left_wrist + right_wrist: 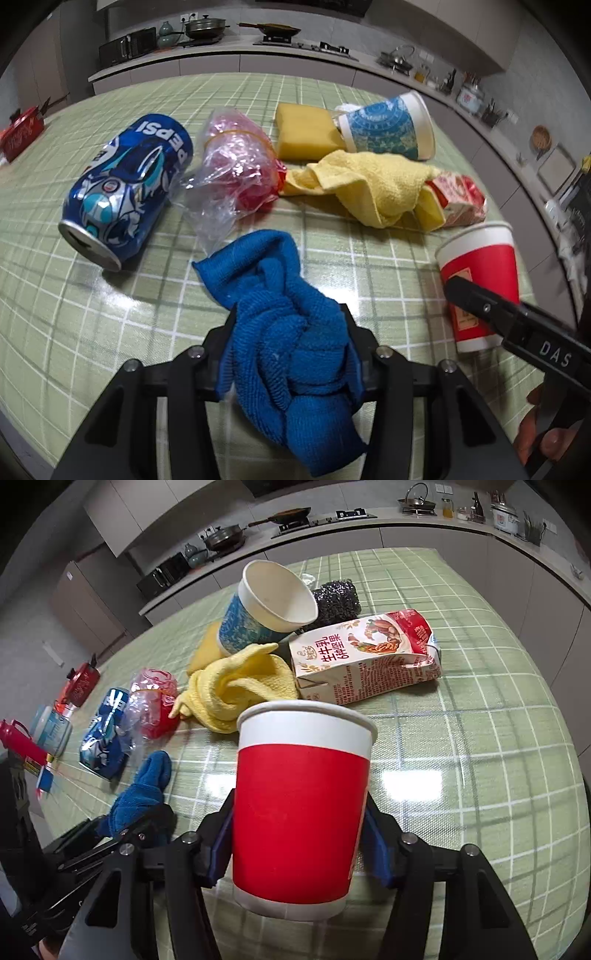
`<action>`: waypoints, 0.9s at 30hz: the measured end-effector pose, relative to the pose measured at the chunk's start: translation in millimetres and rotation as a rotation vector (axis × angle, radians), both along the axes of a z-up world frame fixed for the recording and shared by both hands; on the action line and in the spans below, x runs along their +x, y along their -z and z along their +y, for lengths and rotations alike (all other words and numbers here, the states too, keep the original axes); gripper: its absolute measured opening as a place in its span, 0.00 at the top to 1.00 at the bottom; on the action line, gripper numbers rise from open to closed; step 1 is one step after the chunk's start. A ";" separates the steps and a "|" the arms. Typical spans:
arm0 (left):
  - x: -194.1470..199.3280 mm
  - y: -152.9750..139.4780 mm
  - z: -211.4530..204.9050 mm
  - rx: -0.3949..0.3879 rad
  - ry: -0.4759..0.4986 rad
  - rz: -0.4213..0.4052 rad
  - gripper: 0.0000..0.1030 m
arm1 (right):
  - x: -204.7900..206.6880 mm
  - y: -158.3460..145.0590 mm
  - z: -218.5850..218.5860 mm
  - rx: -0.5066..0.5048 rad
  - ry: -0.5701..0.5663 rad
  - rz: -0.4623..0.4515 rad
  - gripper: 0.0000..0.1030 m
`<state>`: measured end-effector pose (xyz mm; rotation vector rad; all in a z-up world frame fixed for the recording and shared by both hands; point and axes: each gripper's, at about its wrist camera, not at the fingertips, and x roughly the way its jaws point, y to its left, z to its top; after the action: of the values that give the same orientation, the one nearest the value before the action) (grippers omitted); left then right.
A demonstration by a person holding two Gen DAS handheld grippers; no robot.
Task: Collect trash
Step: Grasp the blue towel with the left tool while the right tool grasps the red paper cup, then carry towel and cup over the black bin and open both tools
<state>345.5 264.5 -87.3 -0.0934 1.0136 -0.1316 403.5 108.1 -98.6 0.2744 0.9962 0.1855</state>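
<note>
My left gripper (291, 332) is shut on a crumpled blue cloth (288, 332), held just above the green checked table (110, 332). My right gripper (299, 819) is shut on an upright red paper cup (299, 812); the cup also shows in the left wrist view (480, 273). On the table lie a dented Pepsi can (125, 192), a clear plastic bag with red contents (236, 173), a yellow cloth (369, 181), a milk carton (365, 653), a tipped blue-patterned paper cup (266, 609) and a yellow sponge (303, 133).
A black scouring pad (338, 598) lies behind the carton. At the table's left edge are a red box (20, 136), a white tub (50, 729) and a red bottle (22, 746). A kitchen counter with pans runs behind the table.
</note>
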 end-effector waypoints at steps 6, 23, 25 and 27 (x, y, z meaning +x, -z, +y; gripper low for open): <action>-12.8 -10.5 2.1 -0.032 0.035 -0.018 0.57 | -14.7 -18.8 -8.4 0.000 0.031 -0.061 0.41; -36.5 -47.6 -120.2 -0.096 0.339 -0.091 0.57 | -106.3 -62.6 -132.4 -0.061 0.344 -0.120 0.41; -41.6 -49.7 -141.4 -0.097 0.366 -0.094 0.57 | -119.6 -63.9 -154.9 -0.057 0.378 -0.124 0.41; -48.6 -52.0 -163.2 -0.096 0.387 -0.099 0.57 | -132.1 -63.9 -179.0 -0.050 0.404 -0.129 0.41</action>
<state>296.9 101.4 -35.3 0.0231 0.9178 -0.5330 271.4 -70.8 -34.7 0.4069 0.7984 -0.1873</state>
